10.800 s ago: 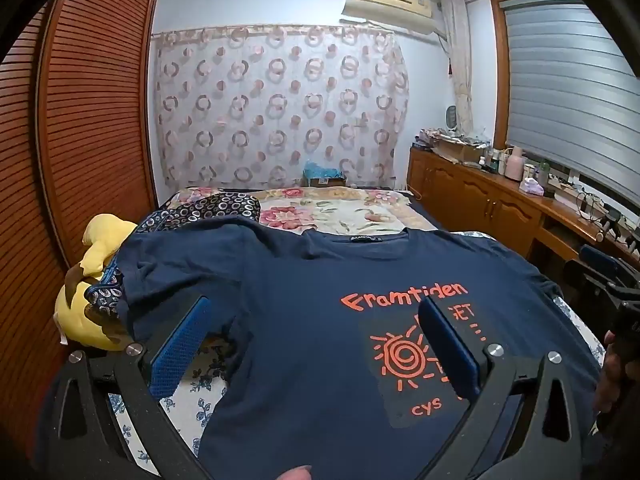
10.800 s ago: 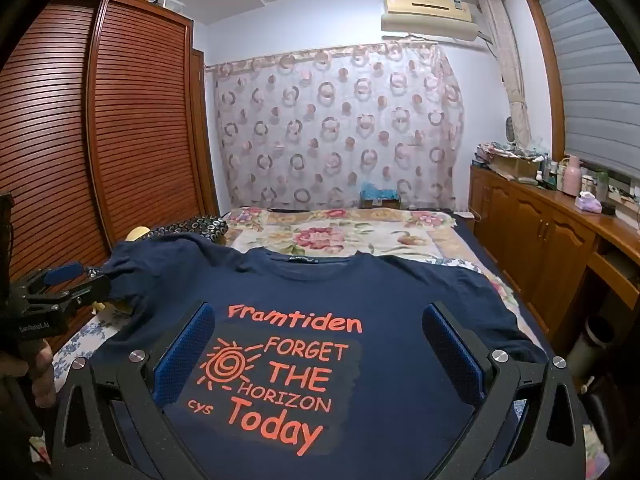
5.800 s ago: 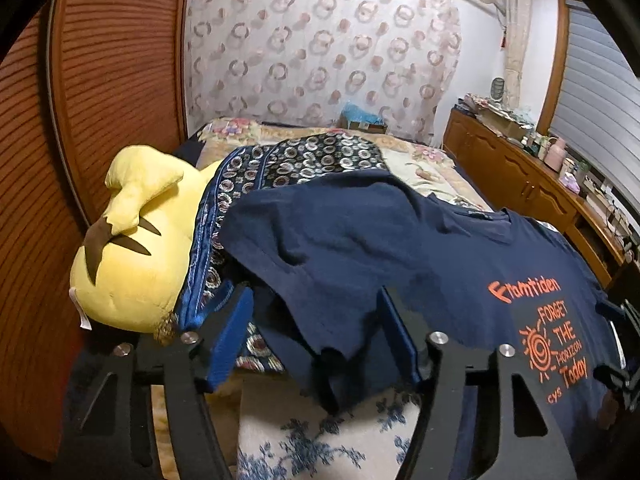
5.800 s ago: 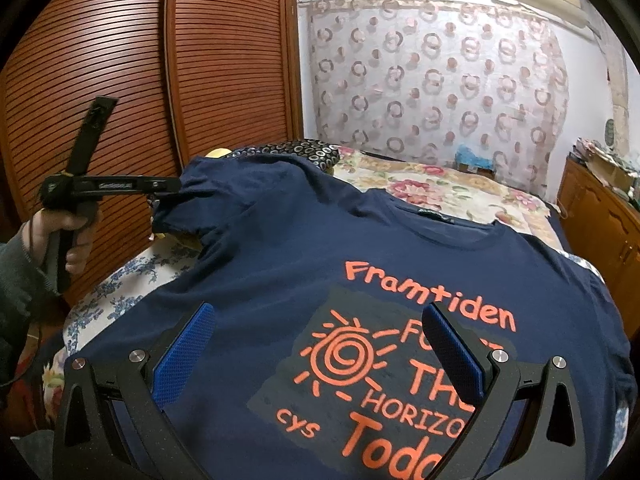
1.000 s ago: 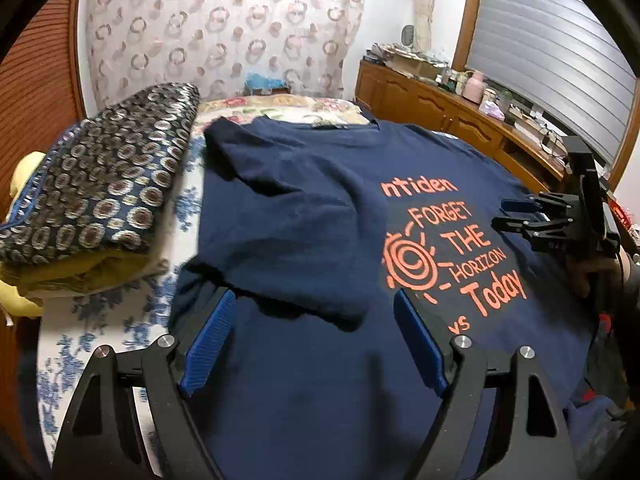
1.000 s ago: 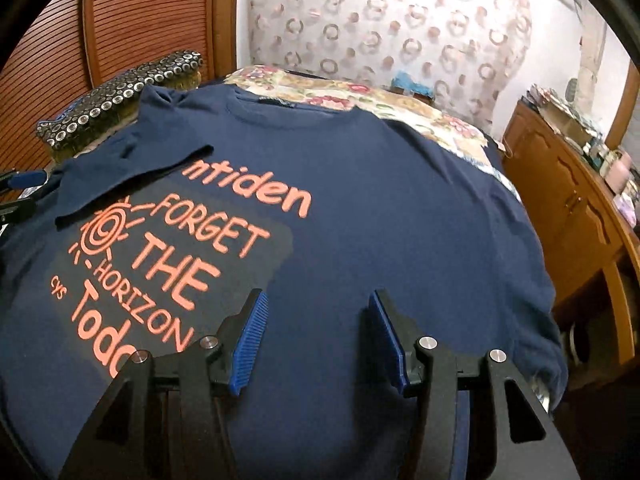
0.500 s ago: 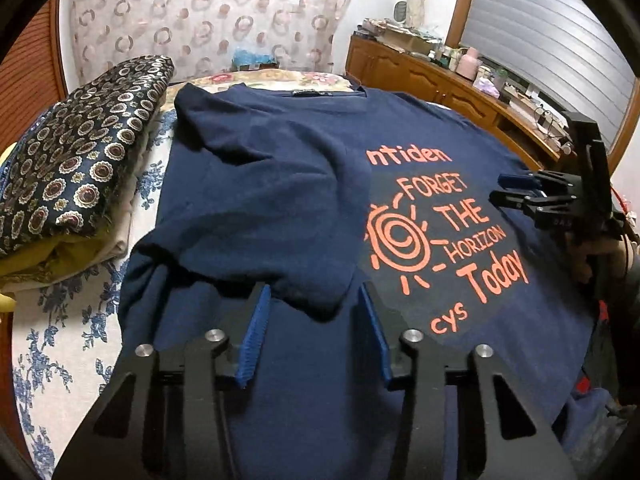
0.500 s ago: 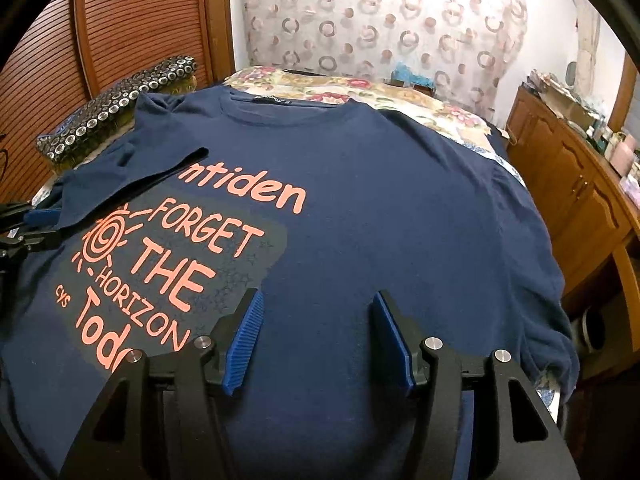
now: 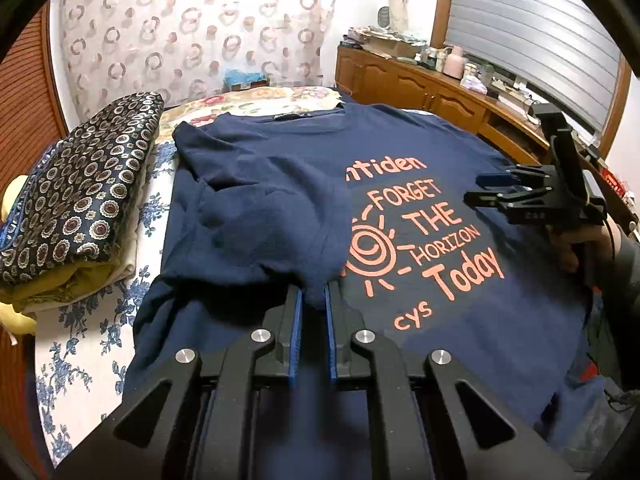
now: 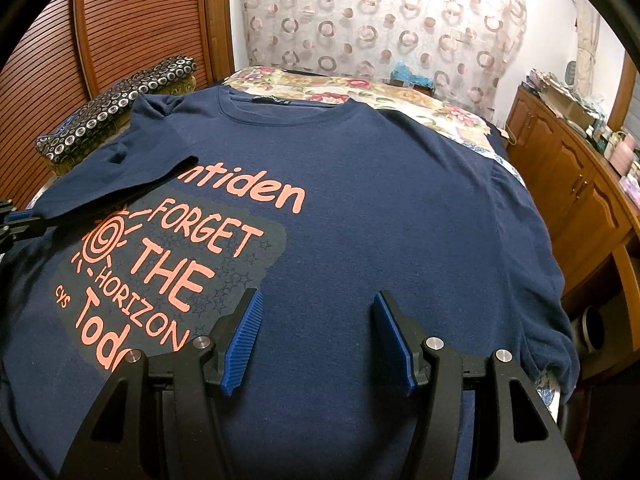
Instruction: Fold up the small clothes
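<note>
Left wrist view: one navy T-shirt (image 9: pixel 460 184) lies spread face up on the bed (image 9: pixel 76 320), its one sleeve (image 9: pixel 272 232) folded inward over the chest.
Left gripper (image 9: pixel 313 300): jaws have just been closing; now clamped on the hem of that folded sleeve.
Right gripper (image 10: pixel 318 320): jaws apart above the shirt's lower front, nothing between them.
Folded items: one patterned stack (image 9: pixel 76 208) beside the shirt, near the wardrobe side.
Left view only: a hand (image 9: pixel 576 248) holding the right gripper.
Right view only: the shirt's other sleeve (image 10: pixel 536 280), unfolded, draped over the bed edge.
</note>
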The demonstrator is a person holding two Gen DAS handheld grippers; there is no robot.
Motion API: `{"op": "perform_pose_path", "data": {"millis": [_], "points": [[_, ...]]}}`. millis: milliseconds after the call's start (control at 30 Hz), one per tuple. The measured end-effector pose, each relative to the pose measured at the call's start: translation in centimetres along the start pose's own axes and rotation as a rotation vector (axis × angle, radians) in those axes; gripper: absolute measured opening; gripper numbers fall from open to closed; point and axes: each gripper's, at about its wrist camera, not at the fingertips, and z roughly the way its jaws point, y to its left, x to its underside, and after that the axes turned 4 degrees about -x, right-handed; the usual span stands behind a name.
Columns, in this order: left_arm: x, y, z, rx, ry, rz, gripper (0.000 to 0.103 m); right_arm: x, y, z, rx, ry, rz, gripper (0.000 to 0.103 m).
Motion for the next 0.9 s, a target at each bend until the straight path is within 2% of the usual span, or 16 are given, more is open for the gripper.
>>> {"op": "perform_pose_path", "data": {"millis": [33,100,167,233,333,467,633,900], "points": [[0.0,-0.1,0.0,-0.013,0.003,-0.003,0.012,0.0,0.0,0.0,0.0,0.0,0.0,0.06],[-0.1,-0.1,0.0,-0.014,0.003,-0.008,0.021,0.0,-0.1,0.0,0.0,0.0,0.0,0.06],[-0.2,0.0,-0.3,0.007,-0.006,-0.015,0.035,0.0,-0.1,0.0,0.0,0.0,0.0,0.06],[-0.4,0.0,-0.6,0.003,-0.024,-0.015,0.042,0.0,-0.1,0.0,-0.001,0.0,0.0,0.06],[-0.8,0.0,-1.2,0.008,-0.05,-0.012,0.045,0.0,-0.1,0.0,-0.001,0.001,-0.001,0.061],[-1.4,0.5,-1.7,-0.009,-0.078,-0.024,0.072,0.0,-0.2,0.0,-0.001,0.001,-0.001,0.061],[-1.8,1.1,-2.2,-0.025,-0.114,-0.048,0.08,0.0,-0.2,0.0,-0.002,0.001,-0.001,0.062],[-1.7,1.2,-2.6,-0.061,-0.133,-0.069,0.08,0.1,-0.4,0.0,0.001,0.003,0.002,0.064]]}}
